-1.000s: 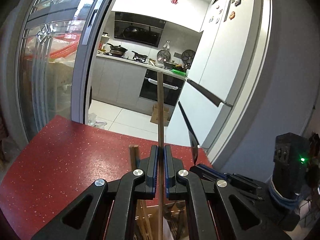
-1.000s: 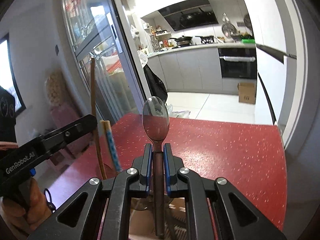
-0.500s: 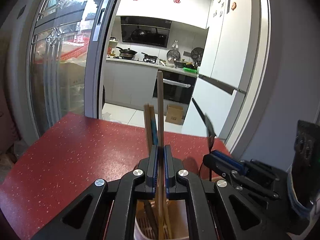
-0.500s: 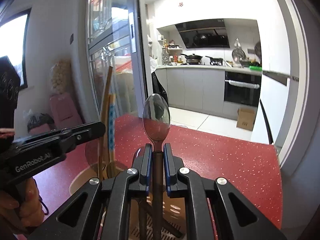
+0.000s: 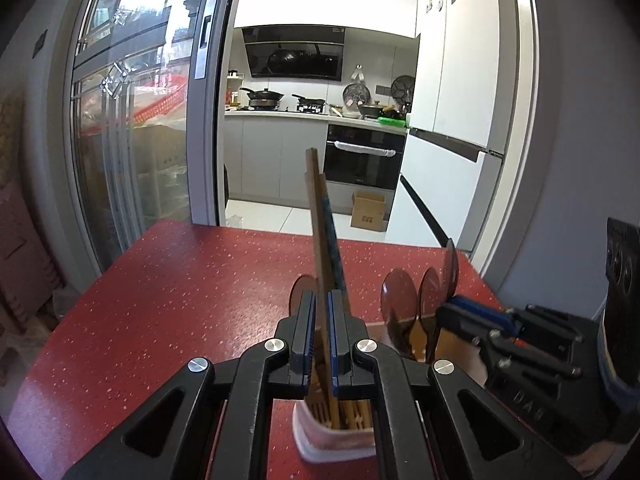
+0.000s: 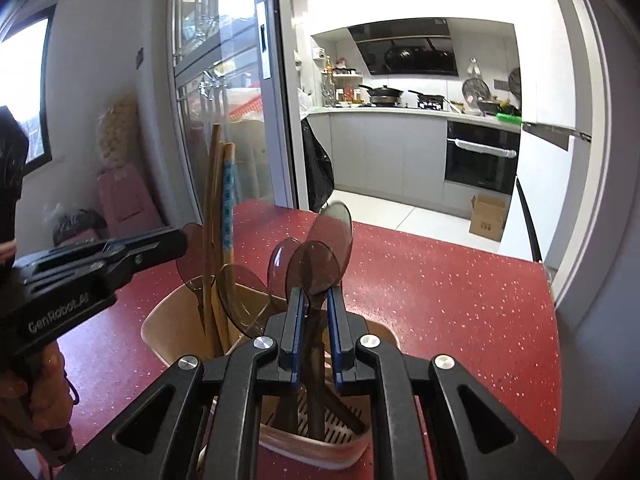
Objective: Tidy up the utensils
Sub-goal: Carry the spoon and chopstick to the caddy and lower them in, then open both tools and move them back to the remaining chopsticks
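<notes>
**Chopstick and spoon down in the holder**

Left gripper (image 5: 322,334) is clamped tight on a chopstick (image 5: 320,240), its lower end hidden inside the holder (image 5: 332,446). Right gripper (image 6: 314,320) has just been opening its jaws: narrow gaps either side of the spoon (image 6: 318,276), contact hard to judge. The holder stands on the red table (image 5: 180,300), near its right edge; its base is cut off.

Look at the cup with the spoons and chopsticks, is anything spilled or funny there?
Nothing is spilled or broken. The cup stands upright on the red table. The spoons and chopsticks lean at different angles, as loose things in a cup do. The right tool's pads stand slightly apart around one spoon handle.
</notes>
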`<action>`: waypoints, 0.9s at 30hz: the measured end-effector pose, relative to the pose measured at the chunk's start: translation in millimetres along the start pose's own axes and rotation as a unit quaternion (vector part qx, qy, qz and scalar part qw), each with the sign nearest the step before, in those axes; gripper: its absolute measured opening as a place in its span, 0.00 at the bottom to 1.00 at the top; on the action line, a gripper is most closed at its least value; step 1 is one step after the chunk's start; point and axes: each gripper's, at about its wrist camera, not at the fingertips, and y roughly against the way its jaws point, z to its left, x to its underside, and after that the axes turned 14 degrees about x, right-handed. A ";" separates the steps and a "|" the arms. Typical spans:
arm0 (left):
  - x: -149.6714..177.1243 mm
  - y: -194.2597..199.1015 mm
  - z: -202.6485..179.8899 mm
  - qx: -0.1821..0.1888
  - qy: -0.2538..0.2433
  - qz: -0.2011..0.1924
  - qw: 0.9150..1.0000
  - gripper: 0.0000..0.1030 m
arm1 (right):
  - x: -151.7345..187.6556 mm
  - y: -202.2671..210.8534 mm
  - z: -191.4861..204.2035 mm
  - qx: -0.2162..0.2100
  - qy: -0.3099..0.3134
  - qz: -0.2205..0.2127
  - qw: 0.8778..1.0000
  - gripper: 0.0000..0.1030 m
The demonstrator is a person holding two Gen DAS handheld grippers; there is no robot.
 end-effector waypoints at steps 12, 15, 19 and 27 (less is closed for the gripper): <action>23.3 38.2 3.6 -0.011 0.016 0.038 0.999 0.34 | 3.6 30.0 -18.5 -0.016 -0.069 0.030 0.997 0.39; 37.2 46.0 6.5 -0.013 0.023 0.063 0.998 0.34 | 8.2 41.1 -21.1 -0.020 -0.081 0.041 0.996 0.42; 65.2 58.0 14.8 -0.029 0.041 0.103 0.993 0.34 | 21.0 55.9 -23.0 -0.020 -0.105 0.069 0.992 0.46; 126.7 82.5 31.4 -0.044 0.085 0.166 0.981 0.34 | 58.2 69.3 -16.1 -0.008 -0.118 0.145 0.982 0.46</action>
